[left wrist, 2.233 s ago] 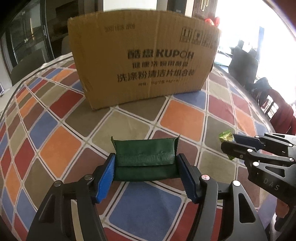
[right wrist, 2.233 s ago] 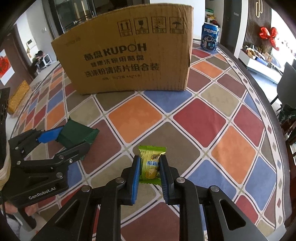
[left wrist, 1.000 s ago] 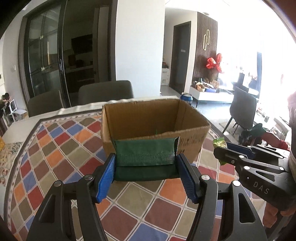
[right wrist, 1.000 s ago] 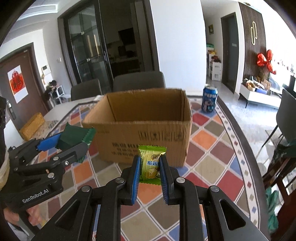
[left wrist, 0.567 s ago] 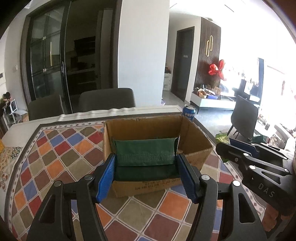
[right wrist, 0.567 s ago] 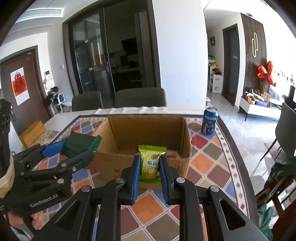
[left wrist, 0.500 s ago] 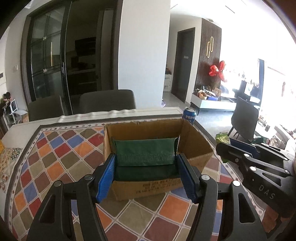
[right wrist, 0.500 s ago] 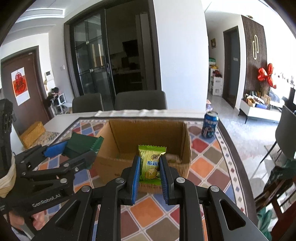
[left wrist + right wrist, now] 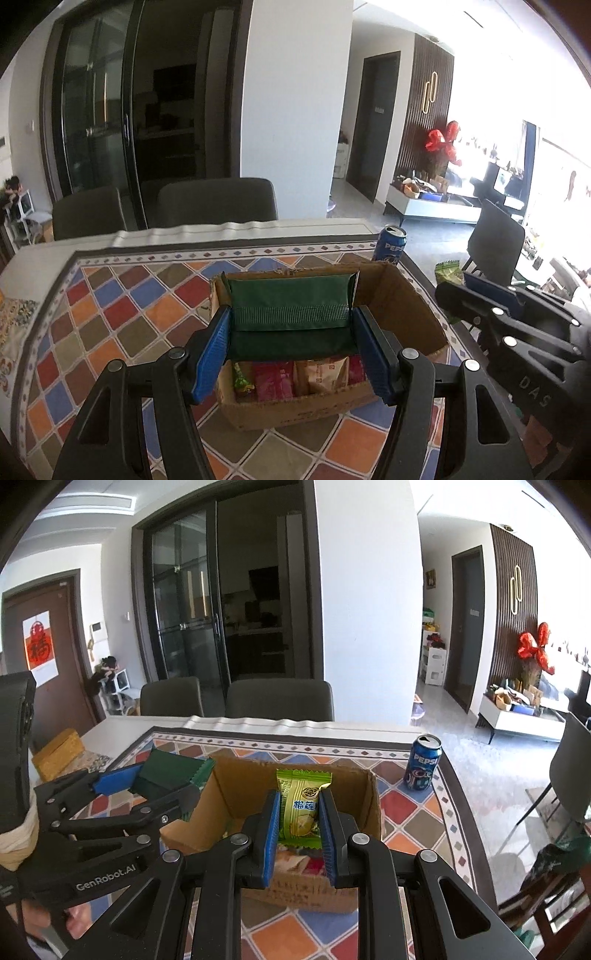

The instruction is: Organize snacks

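Observation:
My left gripper (image 9: pixel 291 328) is shut on a dark green snack packet (image 9: pixel 290 314) and holds it above the open cardboard box (image 9: pixel 410 306). My right gripper (image 9: pixel 297 819) is shut on a yellow-green snack packet (image 9: pixel 299 805), also held above the box (image 9: pixel 371 805). Several snack packets (image 9: pixel 291 378) lie inside the box. The left gripper with its green packet (image 9: pixel 168 771) shows at the left of the right wrist view. The right gripper (image 9: pixel 461 291) shows at the right of the left wrist view.
The box stands on a table with a colourful diamond-pattern cloth (image 9: pixel 122 317). A Pepsi can (image 9: pixel 423 762) stands right of the box near the table's far edge. Dark chairs (image 9: pixel 218 201) stand behind the table. A yellow box (image 9: pixel 59 751) lies at far left.
Both grippers have risen from the tabletop with their packets and now look down into the box, so the snacks inside it have come into view.

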The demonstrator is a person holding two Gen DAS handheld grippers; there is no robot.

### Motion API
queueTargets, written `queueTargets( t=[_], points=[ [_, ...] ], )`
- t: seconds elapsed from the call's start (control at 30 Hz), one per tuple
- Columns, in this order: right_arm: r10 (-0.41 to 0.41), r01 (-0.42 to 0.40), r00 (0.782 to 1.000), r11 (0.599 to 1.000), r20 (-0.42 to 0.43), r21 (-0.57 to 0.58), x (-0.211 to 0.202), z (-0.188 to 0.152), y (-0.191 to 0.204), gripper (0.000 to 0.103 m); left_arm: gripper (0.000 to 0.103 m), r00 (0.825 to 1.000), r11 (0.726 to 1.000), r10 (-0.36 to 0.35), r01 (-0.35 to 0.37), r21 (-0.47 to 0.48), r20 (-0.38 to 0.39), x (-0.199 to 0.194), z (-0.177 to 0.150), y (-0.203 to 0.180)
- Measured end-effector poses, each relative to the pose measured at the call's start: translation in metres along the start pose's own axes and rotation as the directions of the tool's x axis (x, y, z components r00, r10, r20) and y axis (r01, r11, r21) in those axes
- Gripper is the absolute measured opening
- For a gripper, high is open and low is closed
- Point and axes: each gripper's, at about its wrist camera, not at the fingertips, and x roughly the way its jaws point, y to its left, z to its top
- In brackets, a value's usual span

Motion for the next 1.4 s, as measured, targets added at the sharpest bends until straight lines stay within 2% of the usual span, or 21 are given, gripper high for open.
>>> queueTargets(
  t=[0.27,0.43,0.47,0.5,0.57,0.7,0.87,0.97,1.2,1.3,1.4],
  points=[
    [-0.007,0.007,0.998,1.000,-0.057,-0.003,0.037,0.005,-0.005,0.022,0.065,0.998,1.000,0.020,-0.021,-0.020,-0.052,0.031,0.003,0.007],
    [-0.018,0.019,0.996,1.000,-0.086,0.003,0.056,0.006,-0.010,0.022,0.070,0.995,0.998,0.057,-0.058,-0.001,-0.083,0.045,0.002,0.008],
    [-0.019,0.020,0.996,1.000,-0.091,0.009,0.059,0.006,-0.011,0.023,0.075,0.994,0.997,0.074,-0.074,0.006,-0.083,0.047,0.001,0.008],
    [-0.022,0.023,0.995,1.000,-0.099,0.011,0.063,0.006,-0.011,0.030,0.080,0.993,0.996,0.088,-0.088,0.010,-0.081,0.047,0.001,0.009],
    [-0.029,0.030,0.993,0.999,-0.111,0.015,0.067,0.005,-0.012,0.041,0.083,0.991,0.994,0.112,-0.111,0.013,-0.075,0.046,-0.001,0.010],
    [-0.049,0.051,0.992,0.999,-0.115,0.018,0.070,0.003,-0.013,0.043,0.083,0.989,0.992,0.124,-0.124,0.003,-0.078,0.041,-0.004,0.014],
    [-0.048,0.051,0.992,0.998,-0.113,0.023,0.059,0.000,-0.013,0.043,0.087,0.990,0.992,0.128,-0.128,-0.004,-0.067,0.026,-0.008,0.012],
    [-0.051,0.053,0.994,0.998,-0.097,0.018,0.045,-0.002,-0.012,0.050,0.089,0.989,0.990,0.143,-0.143,0.007,-0.035,0.007,-0.012,0.007],
    [-0.059,0.060,0.997,0.998,-0.049,0.016,0.004,-0.009,-0.009,0.056,0.097,0.984,0.984,0.175,-0.176,0.025,0.024,-0.035,-0.020,-0.006],
    [-0.060,0.060,0.998,0.998,-0.034,0.021,-0.012,-0.014,-0.010,0.068,0.099,0.984,0.984,0.174,-0.175,0.017,0.040,-0.052,-0.027,-0.010],
    [-0.073,0.073,0.997,0.997,-0.009,0.024,-0.032,-0.021,-0.009,0.072,0.101,0.982,0.983,0.182,-0.183,0.015,0.054,-0.066,-0.032,-0.014]
  ],
)
